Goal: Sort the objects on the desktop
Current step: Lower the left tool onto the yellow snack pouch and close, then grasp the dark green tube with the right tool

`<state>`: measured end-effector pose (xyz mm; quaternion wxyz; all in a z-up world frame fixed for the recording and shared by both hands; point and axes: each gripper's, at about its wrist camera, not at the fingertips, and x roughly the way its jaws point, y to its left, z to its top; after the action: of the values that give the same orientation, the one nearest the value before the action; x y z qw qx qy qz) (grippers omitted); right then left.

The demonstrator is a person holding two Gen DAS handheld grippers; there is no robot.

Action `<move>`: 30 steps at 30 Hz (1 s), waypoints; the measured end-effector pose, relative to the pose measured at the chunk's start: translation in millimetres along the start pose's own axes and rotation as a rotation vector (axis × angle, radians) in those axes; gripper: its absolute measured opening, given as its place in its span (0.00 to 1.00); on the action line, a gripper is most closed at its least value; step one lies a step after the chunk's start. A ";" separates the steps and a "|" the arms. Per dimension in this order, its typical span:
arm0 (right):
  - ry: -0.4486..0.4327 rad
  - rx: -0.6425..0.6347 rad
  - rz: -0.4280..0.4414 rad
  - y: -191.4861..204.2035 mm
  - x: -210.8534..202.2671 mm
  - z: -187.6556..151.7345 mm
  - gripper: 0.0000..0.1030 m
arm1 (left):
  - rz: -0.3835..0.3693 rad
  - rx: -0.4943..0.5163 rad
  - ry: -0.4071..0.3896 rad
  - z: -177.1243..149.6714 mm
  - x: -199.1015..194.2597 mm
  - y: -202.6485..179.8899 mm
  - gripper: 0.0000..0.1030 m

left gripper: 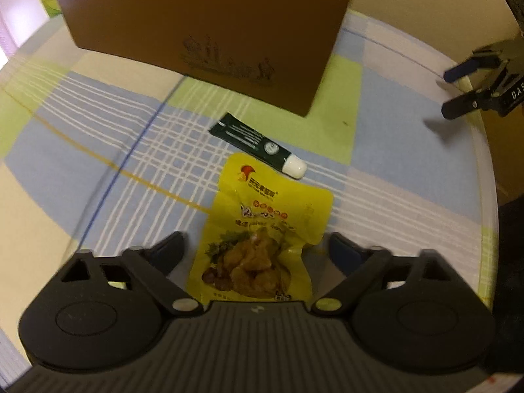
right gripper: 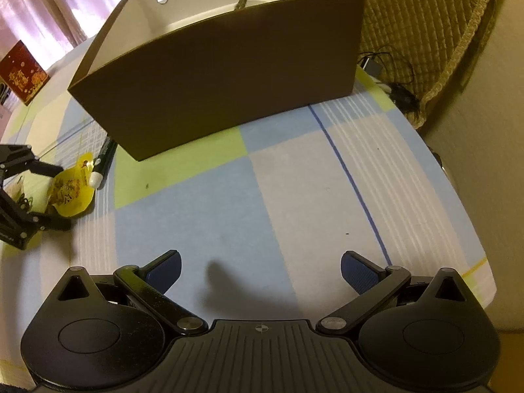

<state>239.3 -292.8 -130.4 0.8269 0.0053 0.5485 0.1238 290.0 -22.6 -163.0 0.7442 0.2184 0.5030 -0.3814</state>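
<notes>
Because the pouch (left gripper: 258,229) is flat, thin and slick, lying on the checked cloth (left gripper: 98,150), the likeliest failure is that the left gripper (left gripper: 255,249) closes and simply skates over the foil, or pinches a fold of cloth along with it and drags the cover; coming down too shallow would cause the first, too deep the second. A second risk is the tube (left gripper: 258,144) (dark, with a white cap), which lies just beyond the pouch's far corner, touching or nearly so, and could be nudged toward the box (left gripper: 203,32) if the pouch is pushed forward. The left fingers (left gripper: 170,249) are spread wide and grasp nothing; the pouch lies between them, its near half inside the gap, roughly centred, its far half reaching past the tips. Whether the tips touch the surface I cannot tell. The right gripper (right gripper: 262,271) is likewise spread and empty, hovering over bare cloth well apart from pouch and tube, facing the open box
</notes>
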 end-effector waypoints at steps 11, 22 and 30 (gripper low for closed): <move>-0.019 -0.098 0.090 36.0 5.6 9.7 0.98 | 0.079 -0.027 -0.021 -25.8 -16.9 -26.5 0.59; -0.091 -0.331 0.283 121.9 22.0 19.2 0.58 | 0.238 -0.371 -0.046 -81.7 -58.6 -44.0 0.56; -0.188 -0.348 0.185 163.5 51.6 29.9 0.42 | 0.314 -0.622 -0.063 -123.2 -82.3 -46.1 0.56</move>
<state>253.0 -119.7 -141.6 0.8480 -0.0757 0.4364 0.2911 165.3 65.0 -134.0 0.8399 0.0440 0.5321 -0.0976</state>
